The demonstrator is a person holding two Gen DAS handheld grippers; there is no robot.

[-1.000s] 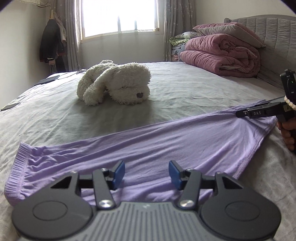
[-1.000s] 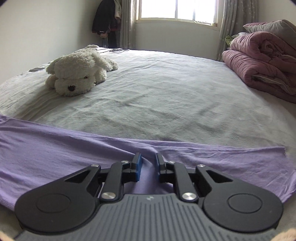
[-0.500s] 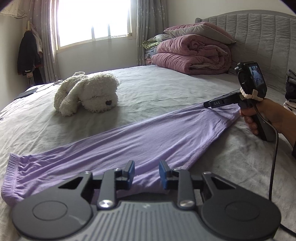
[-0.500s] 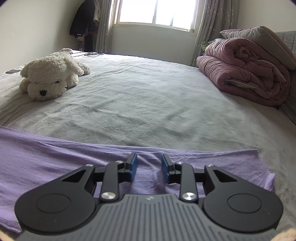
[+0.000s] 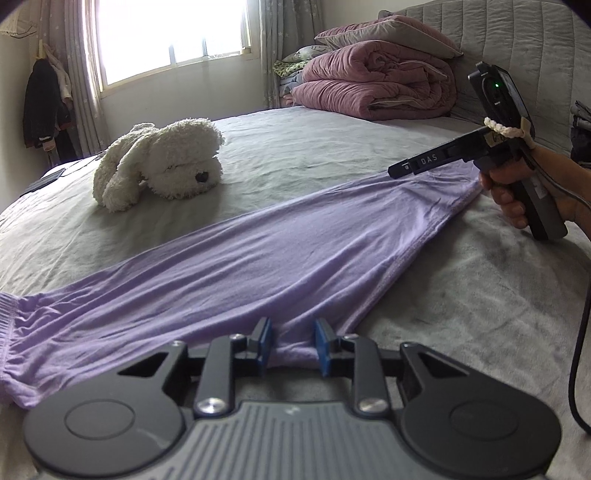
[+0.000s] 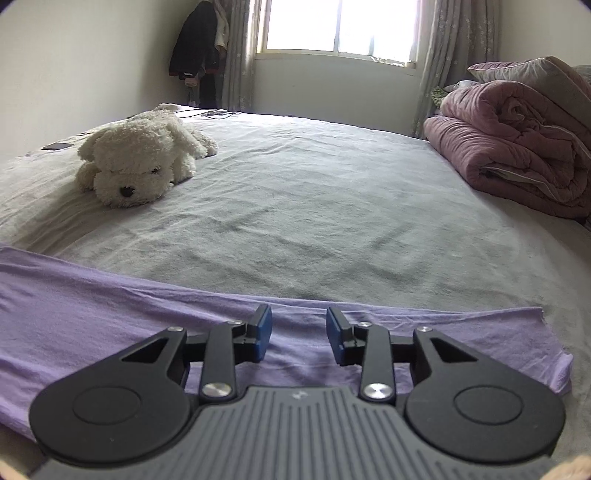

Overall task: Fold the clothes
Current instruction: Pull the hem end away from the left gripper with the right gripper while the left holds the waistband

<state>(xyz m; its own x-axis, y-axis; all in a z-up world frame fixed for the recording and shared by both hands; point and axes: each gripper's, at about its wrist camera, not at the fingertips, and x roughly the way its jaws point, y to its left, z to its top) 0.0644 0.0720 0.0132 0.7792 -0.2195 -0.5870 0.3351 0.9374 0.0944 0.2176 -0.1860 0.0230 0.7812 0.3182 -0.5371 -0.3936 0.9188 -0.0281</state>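
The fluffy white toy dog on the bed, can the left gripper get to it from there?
Probably yes. Only flat purple garment and bare grey bedsheet lie between the left gripper and the fluffy white toy dog; it would need a long reach forward.

Bright bedroom, daylight from the far window [image 6: 338,27]

Grey bed [image 6: 314,192] fills the room; curtains [image 5: 79,85] flank the window, quilted headboard [image 5: 517,48] at right, pale walls [image 6: 92,62].

We identify a home bedroom: a wide bed [image 6: 332,206] with quilted headboard [image 5: 498,44], folded pink quilt [image 5: 376,85], plush dog [image 6: 140,162], curtained window [image 6: 336,26], and hanging coats [image 6: 195,48].
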